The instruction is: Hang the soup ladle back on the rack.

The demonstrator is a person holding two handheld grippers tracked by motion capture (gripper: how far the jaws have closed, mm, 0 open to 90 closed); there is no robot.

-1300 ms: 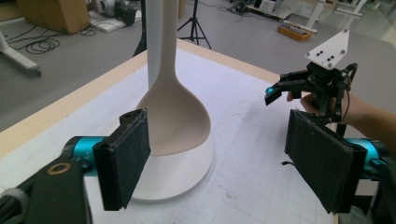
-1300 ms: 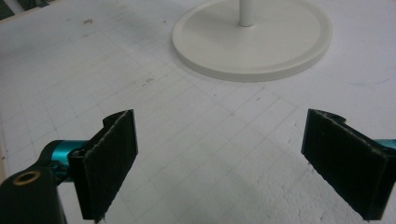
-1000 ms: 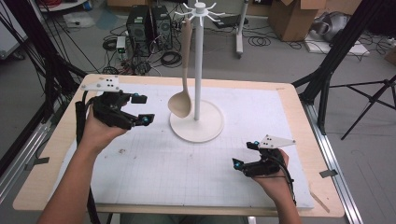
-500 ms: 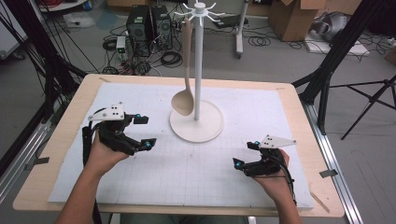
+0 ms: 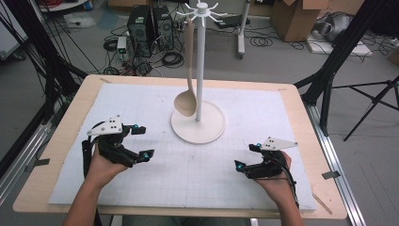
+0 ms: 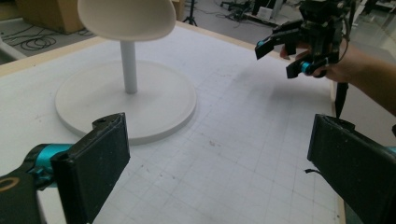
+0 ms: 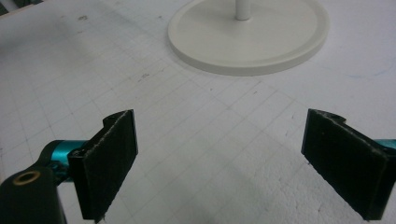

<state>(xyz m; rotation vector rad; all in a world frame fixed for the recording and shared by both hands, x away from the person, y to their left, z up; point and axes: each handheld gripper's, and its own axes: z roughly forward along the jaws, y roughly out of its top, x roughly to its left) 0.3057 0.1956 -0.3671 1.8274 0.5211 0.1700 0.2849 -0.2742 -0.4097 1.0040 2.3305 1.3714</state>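
Overhead, ladle (image 5: 186, 101) hanging, stand (image 5: 198, 123)

A matt wooden spoon (image 5: 185, 101) hangs on a smooth, matt white stand (image 5: 198, 123).

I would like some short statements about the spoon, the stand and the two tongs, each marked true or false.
1. The wooden spoon hangs from the white stand. True.
2. The left tongs hold the spoon. False: their jaws are wide apart with nothing between them, and they are off to the left of the stand's base.
3. The right tongs are open, over the white grid mat. True.
4. The spoon lies flat on the mat. False: it hangs upright, with its bowl low beside the pole, above the round base.
5. The stand is at the near edge of the table. False: it is toward the far middle, beyond both tongs.
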